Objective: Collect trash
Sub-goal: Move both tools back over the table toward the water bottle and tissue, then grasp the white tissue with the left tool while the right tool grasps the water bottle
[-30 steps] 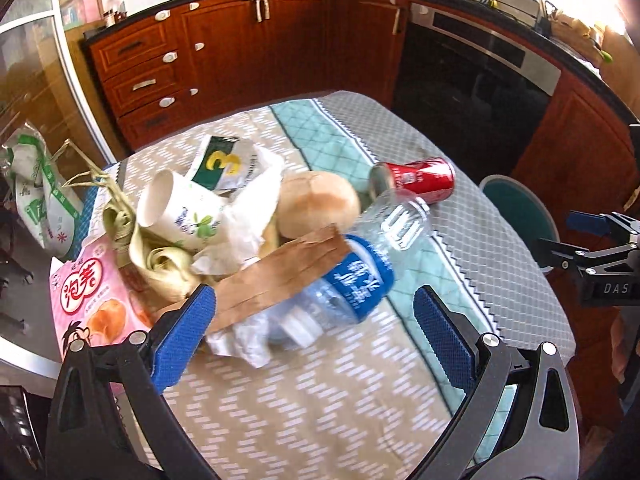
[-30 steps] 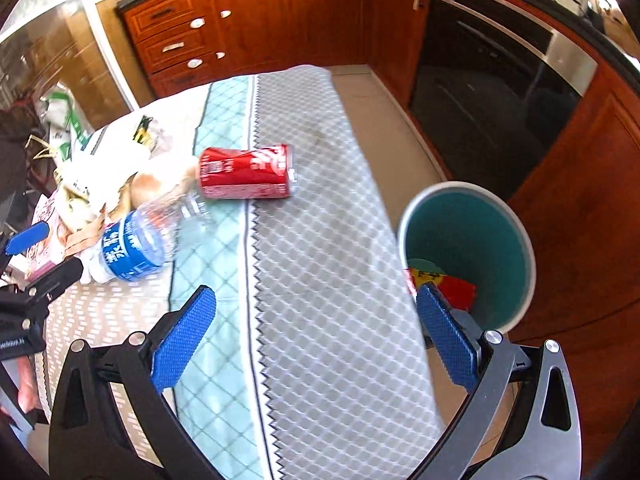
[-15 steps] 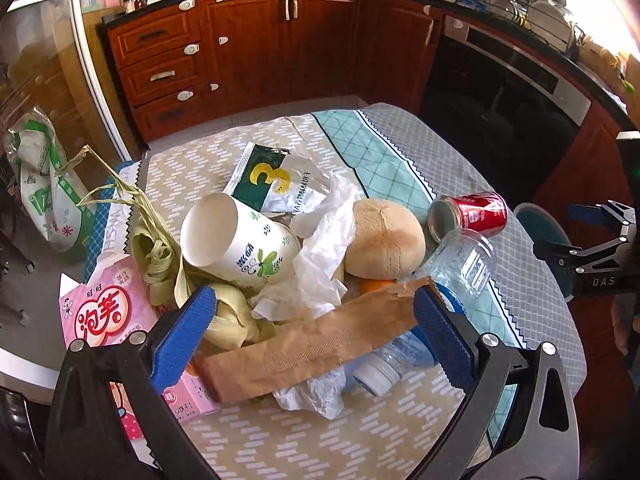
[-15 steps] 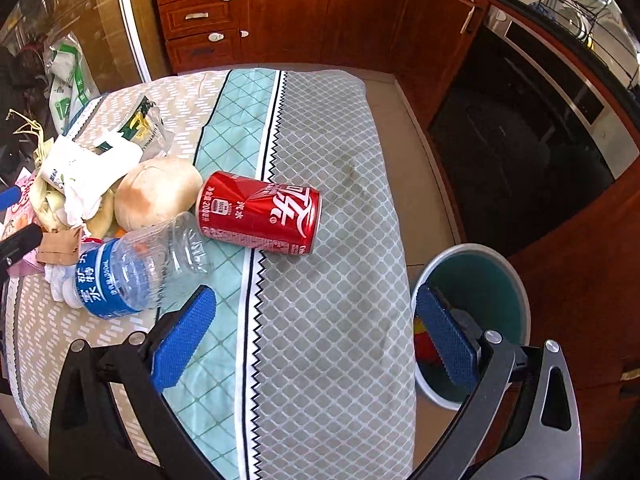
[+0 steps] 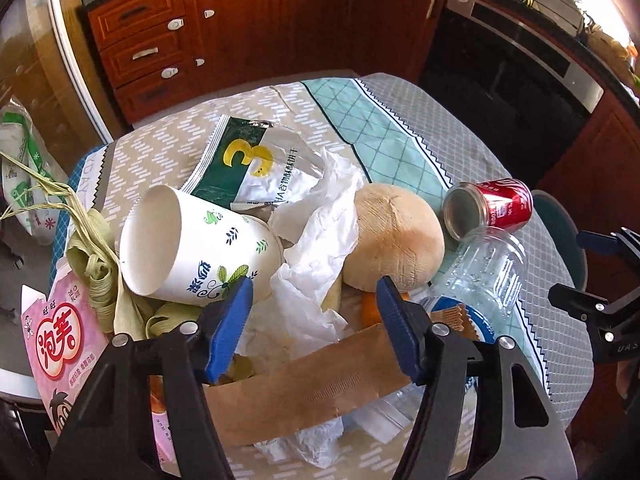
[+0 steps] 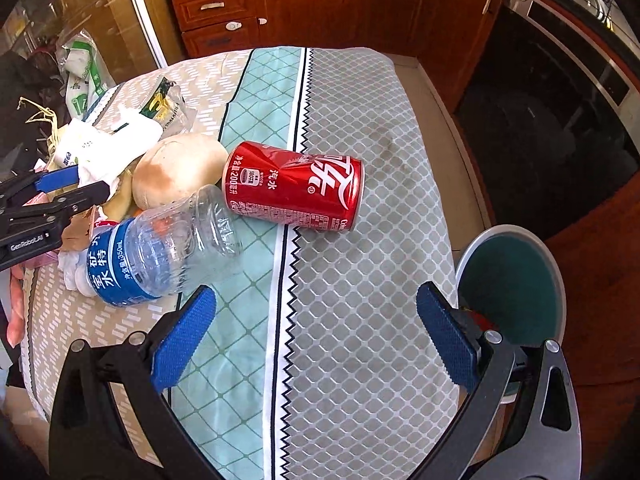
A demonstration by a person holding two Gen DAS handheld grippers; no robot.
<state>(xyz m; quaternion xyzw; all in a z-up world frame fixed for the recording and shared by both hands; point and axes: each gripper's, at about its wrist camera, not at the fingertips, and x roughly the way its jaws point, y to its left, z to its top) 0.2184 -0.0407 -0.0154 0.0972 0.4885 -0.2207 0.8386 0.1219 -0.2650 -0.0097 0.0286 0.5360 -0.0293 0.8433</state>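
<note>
A trash pile lies on the table: a paper cup (image 5: 192, 248) on its side, crumpled white tissue (image 5: 316, 256), a brown paper strip (image 5: 296, 384), a round bun (image 5: 394, 238), a green snack wrapper (image 5: 256, 168), a clear water bottle (image 6: 160, 252) and a dented red can (image 6: 294, 186). My left gripper (image 5: 314, 324) is partly closed over the tissue and the brown strip, its pads apart. My right gripper (image 6: 316, 334) is wide open above the cloth, just short of the can and the bottle. A teal bin (image 6: 516, 280) stands on the floor to the right.
A pink snack packet (image 5: 60, 340) and dried green leaves (image 5: 92, 272) lie at the pile's left edge. Wooden cabinets (image 5: 240, 32) and a dark oven (image 5: 504, 68) stand beyond the table. The table's edge drops off on the right, beside the bin.
My left gripper's jaws have narrowed and it has moved in over the tissue and paper strip. My right gripper has moved closer to the can and the bottle, still open.
</note>
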